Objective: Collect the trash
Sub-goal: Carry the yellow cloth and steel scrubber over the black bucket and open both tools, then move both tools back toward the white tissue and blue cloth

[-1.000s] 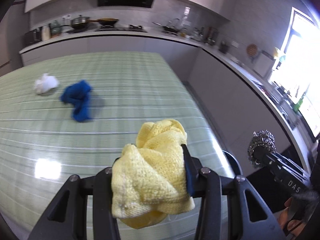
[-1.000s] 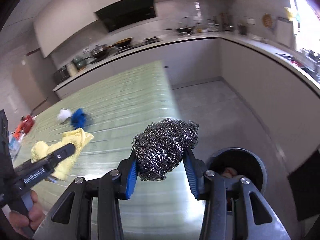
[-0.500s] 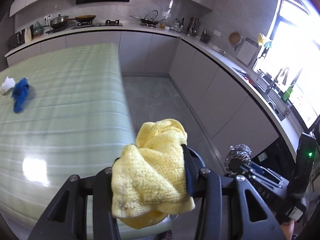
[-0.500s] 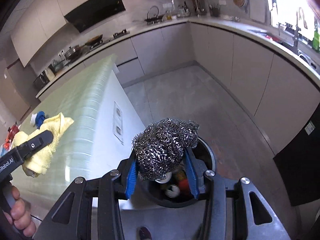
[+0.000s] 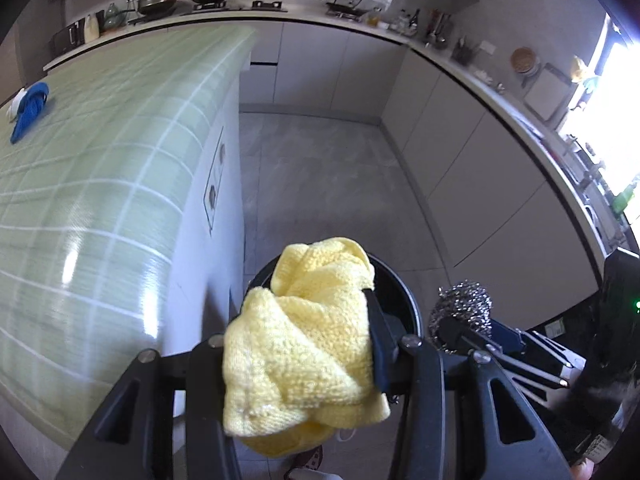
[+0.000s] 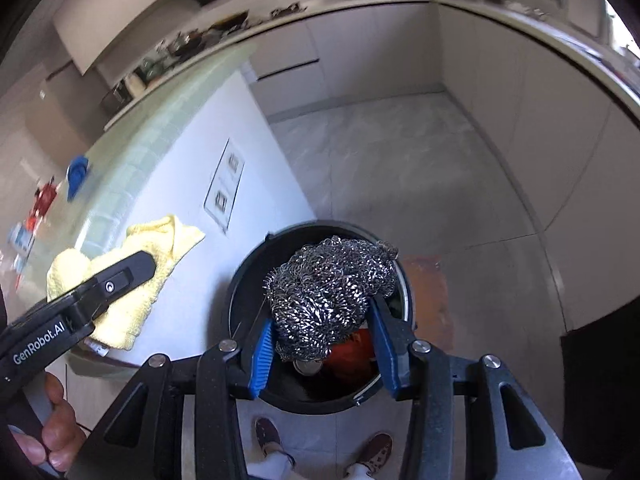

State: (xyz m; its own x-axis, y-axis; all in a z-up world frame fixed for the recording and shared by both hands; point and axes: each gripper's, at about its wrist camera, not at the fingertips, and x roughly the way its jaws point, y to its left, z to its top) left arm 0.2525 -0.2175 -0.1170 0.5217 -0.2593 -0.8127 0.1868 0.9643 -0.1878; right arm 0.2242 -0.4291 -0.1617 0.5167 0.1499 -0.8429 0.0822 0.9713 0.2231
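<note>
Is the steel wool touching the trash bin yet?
Cannot tell. In the right wrist view the steel wool, clamped in the right gripper, overlaps the bin's opening, with no plain gap or contact.

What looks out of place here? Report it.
Nothing is spilled or damaged. One leftover: a blue cloth lies crumpled on the green counter, while the yellow cloth and steel scourer are held over the black bin.
</note>
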